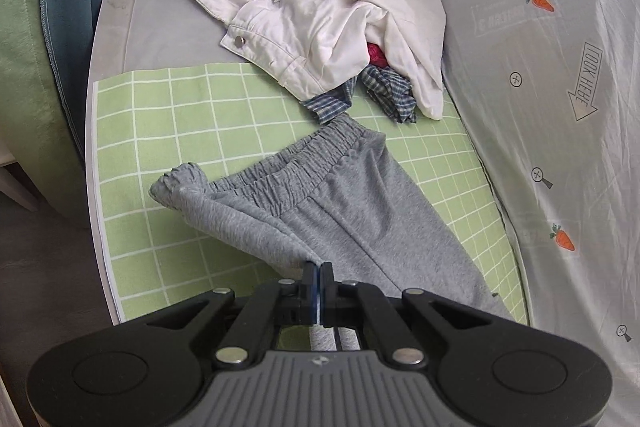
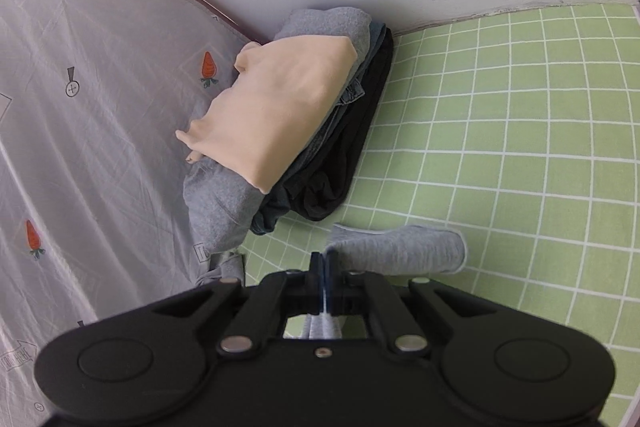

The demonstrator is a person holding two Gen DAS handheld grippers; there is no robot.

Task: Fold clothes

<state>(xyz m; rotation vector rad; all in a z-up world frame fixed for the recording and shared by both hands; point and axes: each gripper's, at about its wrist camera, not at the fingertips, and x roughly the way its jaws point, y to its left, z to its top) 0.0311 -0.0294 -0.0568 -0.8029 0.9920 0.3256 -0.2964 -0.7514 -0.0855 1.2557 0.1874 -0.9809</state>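
The grey sweatpants (image 1: 320, 195) are spread on the green checked mat (image 1: 168, 131), pinched shut in the left tool (image 1: 317, 269) at 6 o'clock; a grey cuff (image 2: 400, 247) is clamped by the right tool (image 2: 323, 259), seemingly for folding; folded clothes (image 2: 296, 107) are stacked at 11 o'clock.

A red item (image 1: 376, 54) and a checked cloth (image 1: 384, 93) lie mostly buried under the white garment (image 1: 320, 15). The grey trousers (image 1: 340, 203) pass behind the left gripper (image 1: 318, 273), legs unseen. The stack's (image 2: 304, 115) lower layers show edges only; a grey cuff (image 2: 400, 251) vanishes behind the right gripper (image 2: 322, 261).
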